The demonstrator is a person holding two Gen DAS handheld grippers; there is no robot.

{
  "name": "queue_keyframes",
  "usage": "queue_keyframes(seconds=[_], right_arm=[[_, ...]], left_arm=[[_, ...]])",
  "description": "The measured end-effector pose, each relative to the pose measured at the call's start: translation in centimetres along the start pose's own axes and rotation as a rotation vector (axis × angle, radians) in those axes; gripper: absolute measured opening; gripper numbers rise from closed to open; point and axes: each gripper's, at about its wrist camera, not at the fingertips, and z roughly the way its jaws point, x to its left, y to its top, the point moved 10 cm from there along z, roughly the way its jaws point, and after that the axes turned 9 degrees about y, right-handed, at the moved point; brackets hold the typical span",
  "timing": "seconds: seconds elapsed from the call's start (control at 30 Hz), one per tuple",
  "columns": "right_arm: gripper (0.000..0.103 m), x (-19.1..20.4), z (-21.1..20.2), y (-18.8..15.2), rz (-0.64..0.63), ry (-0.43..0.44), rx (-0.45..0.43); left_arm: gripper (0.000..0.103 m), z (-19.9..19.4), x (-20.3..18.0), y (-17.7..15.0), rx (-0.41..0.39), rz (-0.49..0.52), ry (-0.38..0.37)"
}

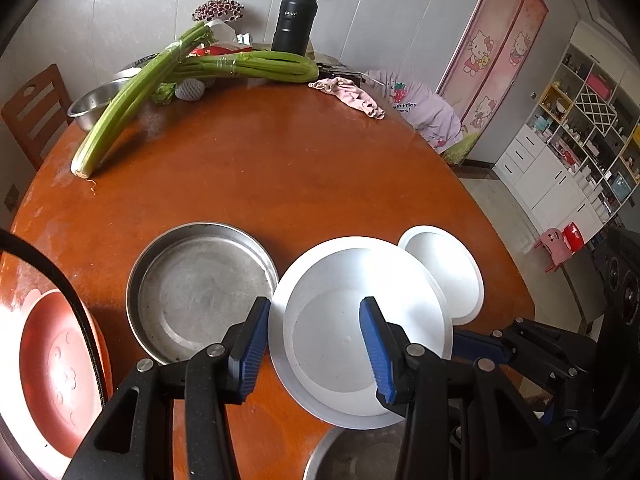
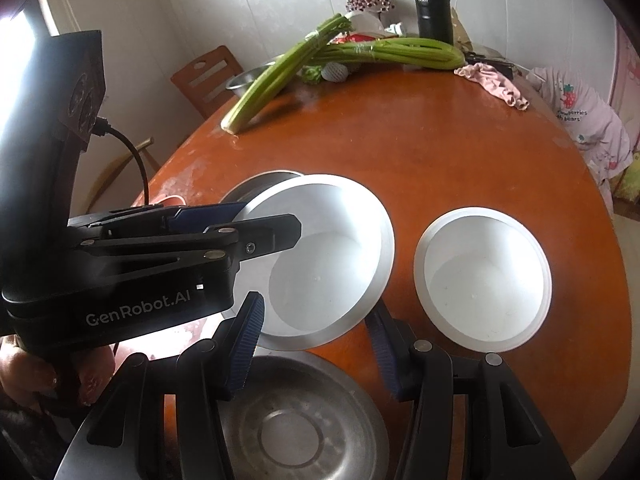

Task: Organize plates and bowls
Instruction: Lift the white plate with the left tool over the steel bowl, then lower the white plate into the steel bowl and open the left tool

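Observation:
A large white bowl (image 1: 352, 340) sits near the front of the round wooden table; it also shows in the right wrist view (image 2: 332, 256). My left gripper (image 1: 316, 340) is open, its jaws straddling the bowl's left rim. A smaller white bowl (image 1: 448, 272) stands to its right, also in the right wrist view (image 2: 484, 280). A steel round pan (image 1: 200, 292) lies left of the large bowl. A steel plate (image 2: 296, 428) lies nearest me under my right gripper (image 2: 316, 340), which is open and empty. A red plate (image 1: 60, 368) sits at far left.
Celery stalks (image 1: 140, 92), a steel bowl (image 1: 96, 104), a black flask (image 1: 294, 20) and a pink cloth (image 1: 352, 96) lie at the table's (image 1: 280, 168) far side. A wooden chair (image 1: 32, 116) stands at the left. Shelves (image 1: 580, 132) line the right wall.

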Motion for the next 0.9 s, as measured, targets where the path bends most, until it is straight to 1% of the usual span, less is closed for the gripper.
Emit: queue_keyframes(seconds=[0.5,0.9], right_arm=[[0.055,2.2,-4.2,-1.6,-0.043,-0.001,-0.062],[0.055,4.3,-7.0,-4.9,-0.082,0.009,-0.091]], left_arm=[[0.046,-4.6,-1.8,-1.4,-0.064,0.013,0.009],[0.046,-6.7,-2.9,-4.6,-0.07,0.013,0.012]])
